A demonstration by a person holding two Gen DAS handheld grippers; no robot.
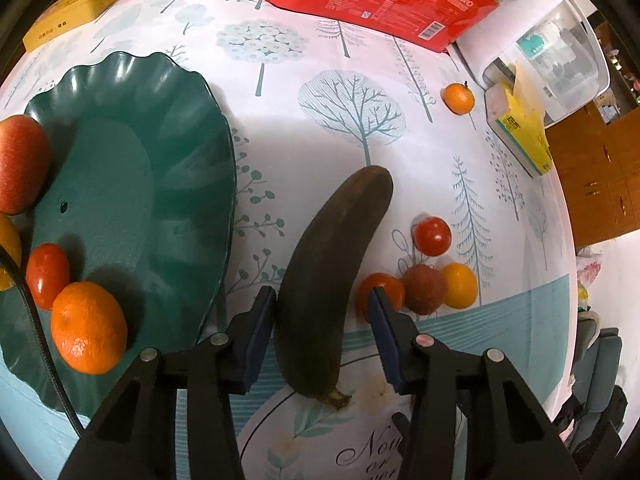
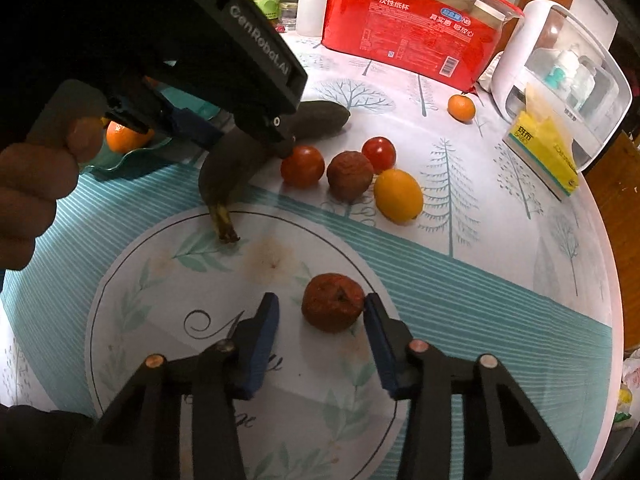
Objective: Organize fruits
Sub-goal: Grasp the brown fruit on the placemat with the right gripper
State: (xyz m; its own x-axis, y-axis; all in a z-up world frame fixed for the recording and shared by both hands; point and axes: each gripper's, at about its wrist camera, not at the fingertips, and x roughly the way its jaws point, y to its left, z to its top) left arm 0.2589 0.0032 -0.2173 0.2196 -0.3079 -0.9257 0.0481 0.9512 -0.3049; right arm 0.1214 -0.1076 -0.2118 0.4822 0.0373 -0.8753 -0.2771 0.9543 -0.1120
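Note:
A blackened banana (image 1: 332, 280) lies on the tablecloth between the open fingers of my left gripper (image 1: 320, 300); the left finger is close against it, the right one stands apart. The dark green plate (image 1: 160, 168) on the left holds an apple (image 1: 20, 164), a tomato (image 1: 47, 276) and an orange (image 1: 89, 328). My right gripper (image 2: 320, 308) is open around a wrinkled red-brown fruit (image 2: 332, 307) on the table. The banana (image 2: 232, 160) also shows in the right wrist view, under the left gripper's body.
Right of the banana lie two tomatoes (image 2: 302, 166) (image 2: 379, 153), a brown wrinkled fruit (image 2: 350, 176) and a yellow fruit (image 2: 398, 195). A small orange (image 2: 461, 107), a yellow tissue pack (image 2: 544, 148), a white appliance (image 2: 560, 80) and a red package (image 2: 412, 40) stand behind.

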